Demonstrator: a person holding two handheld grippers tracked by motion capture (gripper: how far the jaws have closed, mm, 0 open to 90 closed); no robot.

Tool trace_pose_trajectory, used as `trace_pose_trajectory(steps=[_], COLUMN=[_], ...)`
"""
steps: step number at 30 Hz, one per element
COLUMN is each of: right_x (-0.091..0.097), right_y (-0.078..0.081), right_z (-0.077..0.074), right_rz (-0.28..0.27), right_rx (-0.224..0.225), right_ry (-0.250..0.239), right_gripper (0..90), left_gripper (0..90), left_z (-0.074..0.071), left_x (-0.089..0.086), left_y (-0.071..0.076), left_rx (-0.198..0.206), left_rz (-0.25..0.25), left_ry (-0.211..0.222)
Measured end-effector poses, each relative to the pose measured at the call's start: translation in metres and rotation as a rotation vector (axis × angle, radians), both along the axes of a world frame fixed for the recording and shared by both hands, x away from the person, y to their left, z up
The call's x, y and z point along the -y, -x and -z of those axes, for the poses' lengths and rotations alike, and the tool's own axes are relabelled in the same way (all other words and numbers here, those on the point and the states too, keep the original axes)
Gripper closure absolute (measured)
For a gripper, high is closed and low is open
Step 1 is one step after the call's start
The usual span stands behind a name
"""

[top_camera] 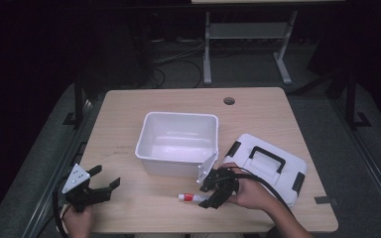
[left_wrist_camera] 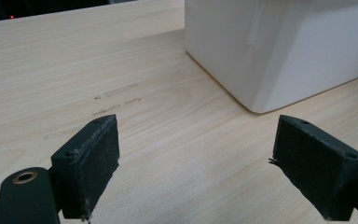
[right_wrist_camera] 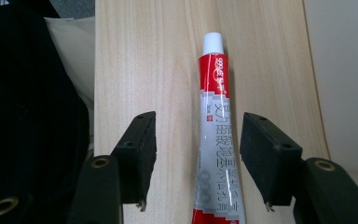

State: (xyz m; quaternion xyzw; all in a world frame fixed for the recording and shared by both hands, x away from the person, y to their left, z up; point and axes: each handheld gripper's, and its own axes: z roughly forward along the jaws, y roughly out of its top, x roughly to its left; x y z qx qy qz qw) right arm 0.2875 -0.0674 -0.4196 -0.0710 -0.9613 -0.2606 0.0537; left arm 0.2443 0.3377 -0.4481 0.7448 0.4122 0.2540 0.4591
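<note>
The red-and-white tube [right_wrist_camera: 216, 140] is lying flat on the surface [top_camera: 144, 198] between my right tool's [top_camera: 212, 193] part-open jaws, unclamped, while my left tool [top_camera: 99, 186] is gaping wide, empty.

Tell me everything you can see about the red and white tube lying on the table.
The tube is slim, with a white screw cap, a red shoulder band and a silvery-white body printed with grey characters; it looks like soft squeezable plastic or foil. It lies flat on the wooden table, just in front of the white bin. The right gripper straddles it with jaws open, pads not pressing.
</note>
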Motion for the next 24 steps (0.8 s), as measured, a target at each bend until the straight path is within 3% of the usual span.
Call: trace_pose_trajectory(steps=[2, 7, 24], right_x=[-0.003, -0.01, -0.019], right_y=[0.0, -0.001, -0.004], right_z=[-0.001, -0.002, 0.015], right_rz=[-0.004, -0.009, 0.0], right_rx=[0.014, 0.019, 0.028], right_ry=[0.017, 0.006, 0.041], right_gripper=[45.2, 45.7, 50.3], left_gripper=[13.7, 13.7, 13.7], left_z=[0.0, 0.0, 0.0], left_x=[0.0, -0.001, -0.001], left_y=[0.0, 0.0, 0.0], left_rx=[0.001, 0.001, 0.0], left_rz=[0.0, -0.001, -0.001], left_ry=[0.001, 0.0, 0.01])
